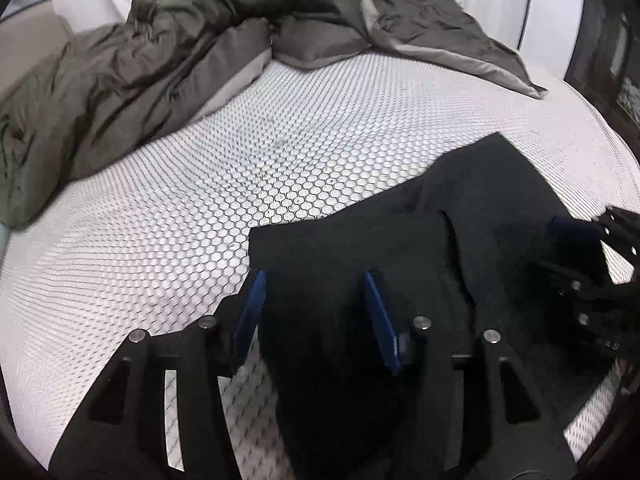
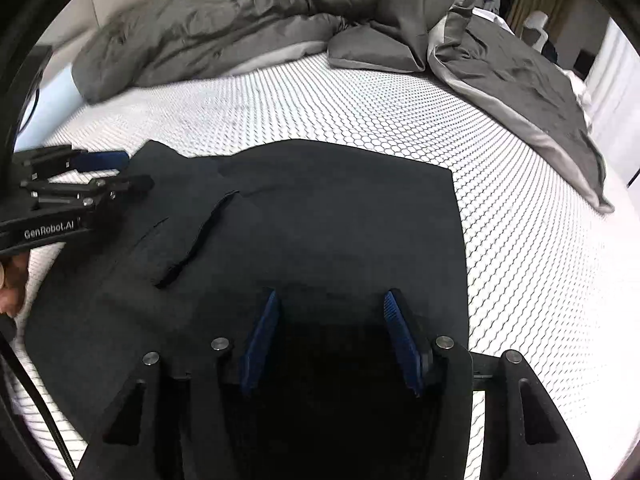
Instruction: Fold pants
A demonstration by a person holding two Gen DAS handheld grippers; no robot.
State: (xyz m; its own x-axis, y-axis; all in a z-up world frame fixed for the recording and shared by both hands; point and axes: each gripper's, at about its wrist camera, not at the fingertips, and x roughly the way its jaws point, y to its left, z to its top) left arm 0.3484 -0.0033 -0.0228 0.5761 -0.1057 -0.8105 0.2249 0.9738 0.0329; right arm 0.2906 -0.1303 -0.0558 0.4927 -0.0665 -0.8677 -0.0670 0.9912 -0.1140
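The dark pants (image 2: 320,220) lie flat in a folded, roughly square stack on the white honeycomb-patterned mattress (image 2: 500,184). A pocket slit shows on their left part. My right gripper (image 2: 332,296) hangs over the near edge of the stack, jaws apart, blue pads clear of the cloth. My left gripper (image 1: 316,276) stands over the pants (image 1: 400,240) at their left corner, also spread, with the cloth under it and nothing pinched. Each gripper shows in the other's view: the left gripper (image 2: 132,170) at the pants' far left corner, the right gripper (image 1: 580,232) at the right edge.
A crumpled grey duvet (image 1: 120,92) and a grey pillow (image 2: 376,52) fill the far side of the bed. More grey bedding (image 2: 520,92) lies along the right. A hand (image 2: 12,280) holds the left gripper. White honeycomb mattress stretches between the pants and the duvet.
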